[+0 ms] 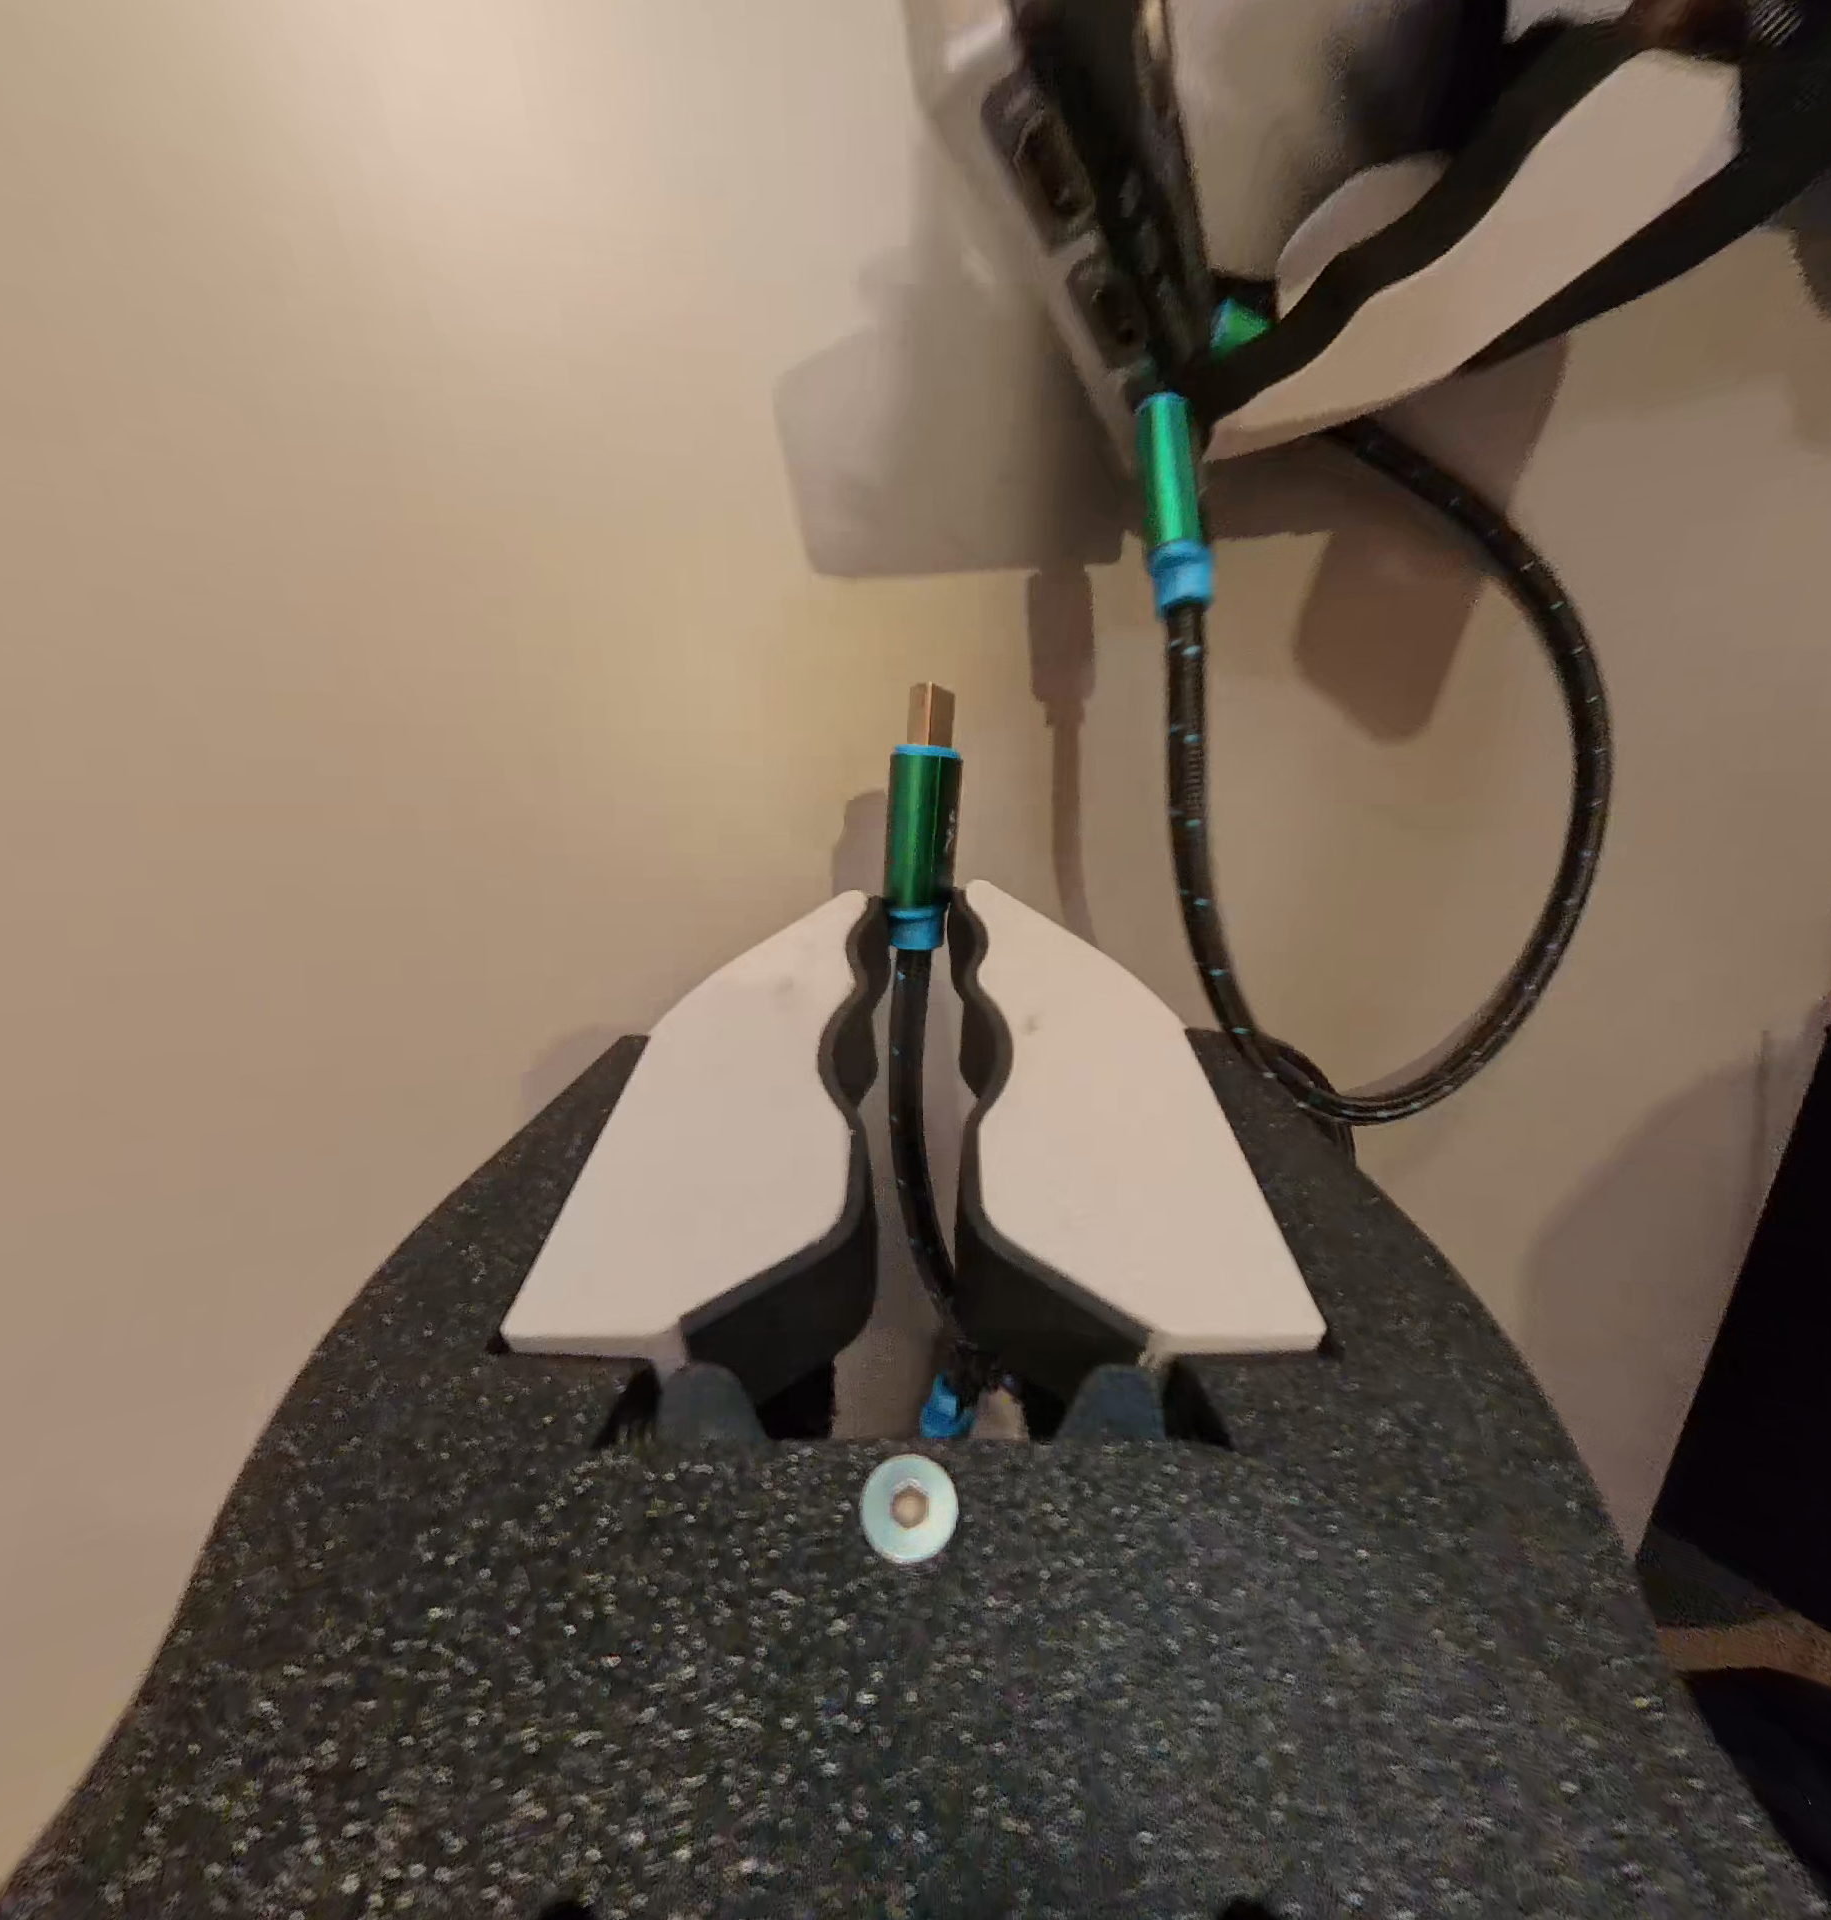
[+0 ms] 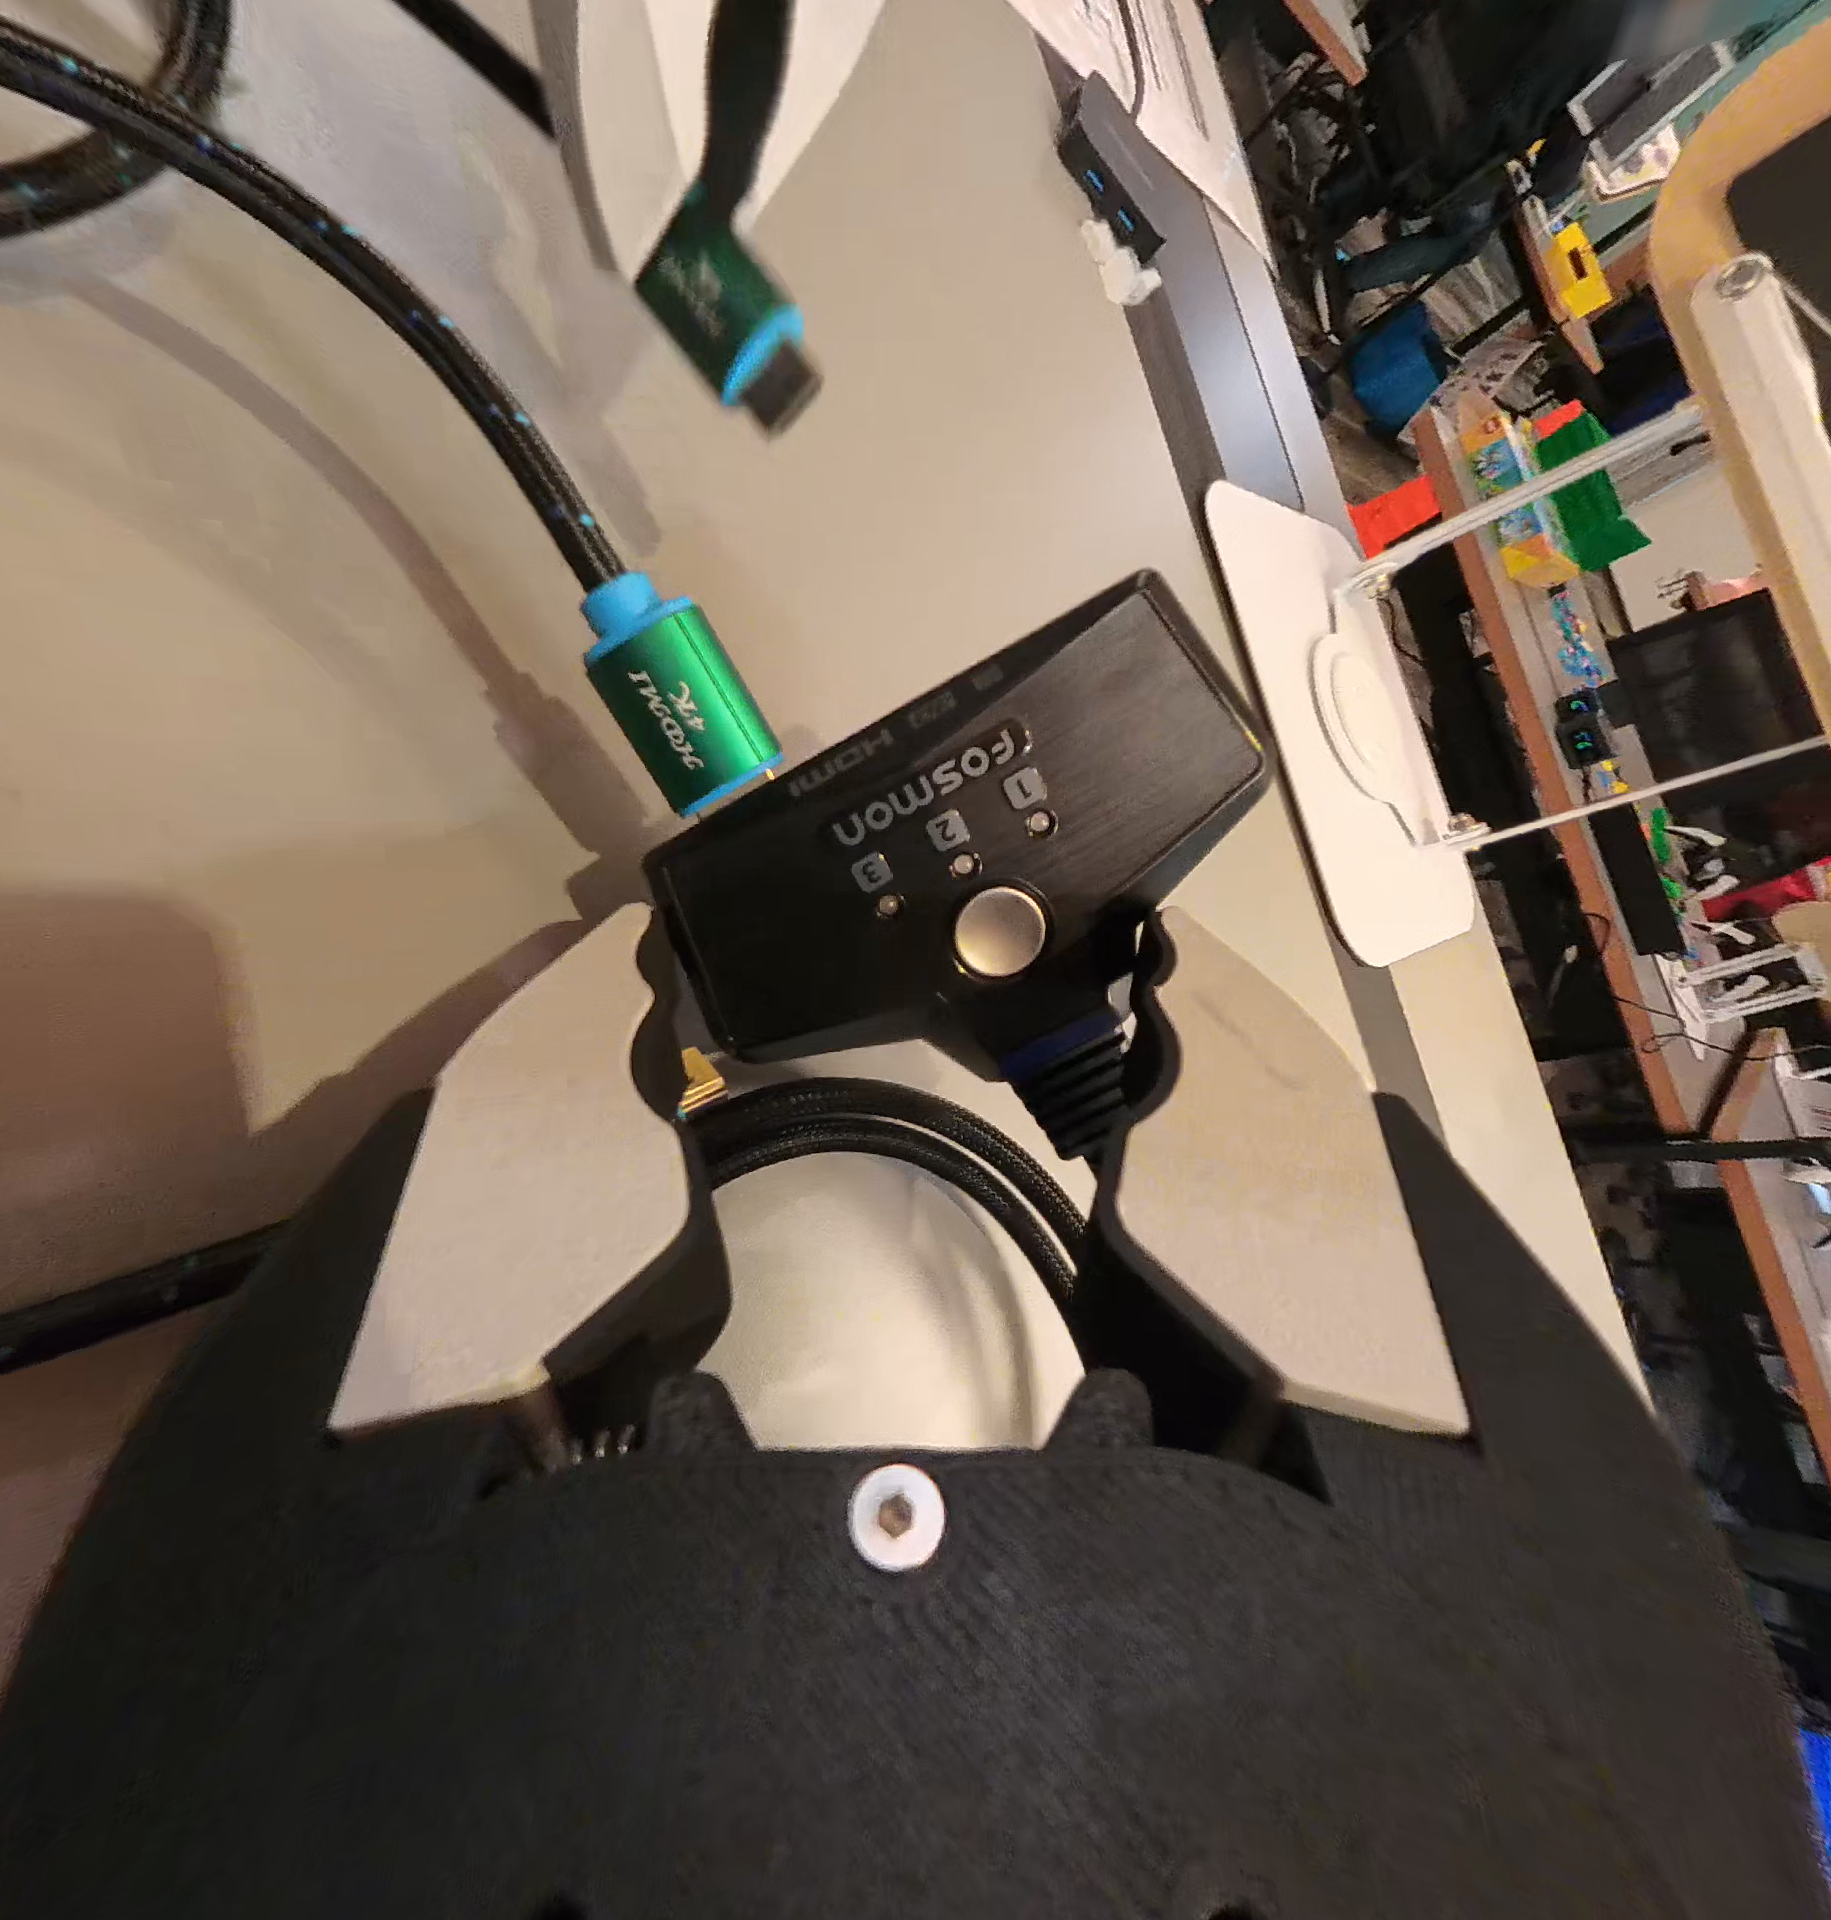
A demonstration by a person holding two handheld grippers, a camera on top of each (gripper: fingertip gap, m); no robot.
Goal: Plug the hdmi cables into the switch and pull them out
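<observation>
While the left gripper (image 1: 916, 914) occupies the lower centre of the left wrist view, we see its two white fingers (image 1: 745, 1122) closed on a green plug (image 1: 923, 826), pinching it at the blue collar. This plug stands upright above the fingertips, its gold tip bare and free of any socket. Its black braided cable (image 1: 916, 1122) runs down between the fingers toward the gripper body.

At the upper right of the same view, blurred, we see the right gripper (image 1: 1243, 353) holding the black switch (image 1: 1087, 229). A second green plug (image 1: 1173, 478) sits in the switch's lower end, and its cable (image 1: 1576, 790) loops down and round to the right.

Seen from the right wrist view, the right gripper (image 2: 906, 935) clamps the switch (image 2: 952, 831) at frame centre, one fingertip at each side of its near end. The switch top carries a round silver button (image 2: 999, 930). The second plug (image 2: 682, 717) enters the switch's far left edge. The free plug (image 2: 729, 312) hangs at the upper centre, apart from the switch, held by the left gripper's white fingers (image 2: 620, 135). A black ribbed plug (image 2: 1062, 1081) leaves the switch's near end, by the right fingertip. Both grippers are above a pale table (image 2: 215, 520).
</observation>
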